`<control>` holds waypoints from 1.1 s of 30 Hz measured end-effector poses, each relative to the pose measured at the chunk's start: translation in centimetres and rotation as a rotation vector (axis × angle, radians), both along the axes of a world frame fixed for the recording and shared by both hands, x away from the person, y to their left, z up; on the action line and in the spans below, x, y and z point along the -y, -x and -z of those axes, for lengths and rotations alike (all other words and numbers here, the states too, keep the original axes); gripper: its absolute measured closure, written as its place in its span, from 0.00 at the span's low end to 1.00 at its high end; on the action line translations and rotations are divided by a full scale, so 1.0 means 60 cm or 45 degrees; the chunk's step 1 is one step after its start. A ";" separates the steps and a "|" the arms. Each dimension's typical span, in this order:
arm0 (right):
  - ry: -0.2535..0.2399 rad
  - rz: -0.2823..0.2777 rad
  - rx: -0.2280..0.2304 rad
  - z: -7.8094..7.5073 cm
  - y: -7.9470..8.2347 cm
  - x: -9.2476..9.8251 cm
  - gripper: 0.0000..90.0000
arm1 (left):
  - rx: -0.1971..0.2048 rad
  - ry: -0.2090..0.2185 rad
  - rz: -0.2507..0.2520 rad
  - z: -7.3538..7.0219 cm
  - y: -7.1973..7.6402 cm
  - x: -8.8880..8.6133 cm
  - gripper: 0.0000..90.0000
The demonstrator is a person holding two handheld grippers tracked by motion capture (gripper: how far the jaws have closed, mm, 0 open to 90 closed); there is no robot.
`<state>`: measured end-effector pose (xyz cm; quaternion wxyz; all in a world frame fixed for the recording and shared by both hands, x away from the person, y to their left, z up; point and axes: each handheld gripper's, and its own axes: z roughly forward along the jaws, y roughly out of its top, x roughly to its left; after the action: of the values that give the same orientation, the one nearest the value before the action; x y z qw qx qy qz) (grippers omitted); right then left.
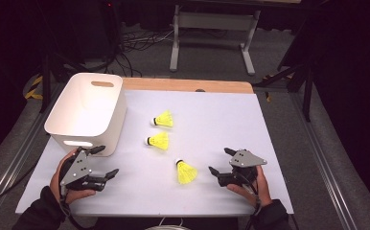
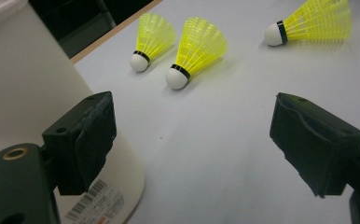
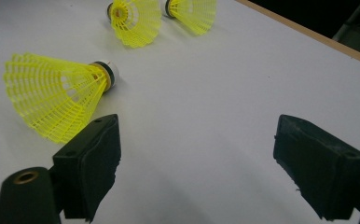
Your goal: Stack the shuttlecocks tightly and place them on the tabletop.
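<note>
Forearms and hands are seen at the bottom edge of the high view, each holding a gripper low over the white counter (image 1: 212,115). Left gripper (image 1: 105,163) is held just beside the near corner of the white bin (image 1: 85,112), its fingers (image 2: 82,140) spread wide with nothing between them; likely kept there because the bin is the drop point. Right gripper (image 1: 220,161) is held at the near right, fingers (image 3: 92,163) also wide apart and empty, pointed toward the nearest shuttlecock (image 1: 186,172), which lies on its side just to the left of that gripper, not touched. Middle shuttlecock (image 1: 158,140) and far shuttlecock (image 1: 164,119) are laid on their sides near each other at mid-counter, right of the bin, cork ends pointing left. Bin interior looks bare as far as can be seen. Judged step: collection into the bin not yet started on these three; the nearest one is best placed for a right-hand pick, the other two are closer to the left. Skirts are light and springy, so a soft pinch near the cork is advised.
</note>
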<state>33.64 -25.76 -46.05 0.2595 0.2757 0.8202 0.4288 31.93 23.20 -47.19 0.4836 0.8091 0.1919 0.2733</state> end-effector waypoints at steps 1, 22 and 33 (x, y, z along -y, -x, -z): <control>0.001 -0.001 0.001 -0.001 0.000 0.000 0.18 | -0.004 -0.001 -0.005 0.001 0.000 -0.002 0.16; -0.055 -0.047 -0.038 -0.034 -0.029 -0.016 0.15 | -0.076 0.040 -0.065 0.026 0.013 -0.039 0.06; -0.027 -0.073 -0.067 -0.069 -0.082 -0.041 0.17 | -0.080 0.040 -0.057 0.028 0.011 -0.037 0.06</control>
<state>38.54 -23.31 -41.91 0.2227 0.2660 0.8296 0.4375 31.27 25.41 -48.87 0.4837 0.8051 0.2295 0.2554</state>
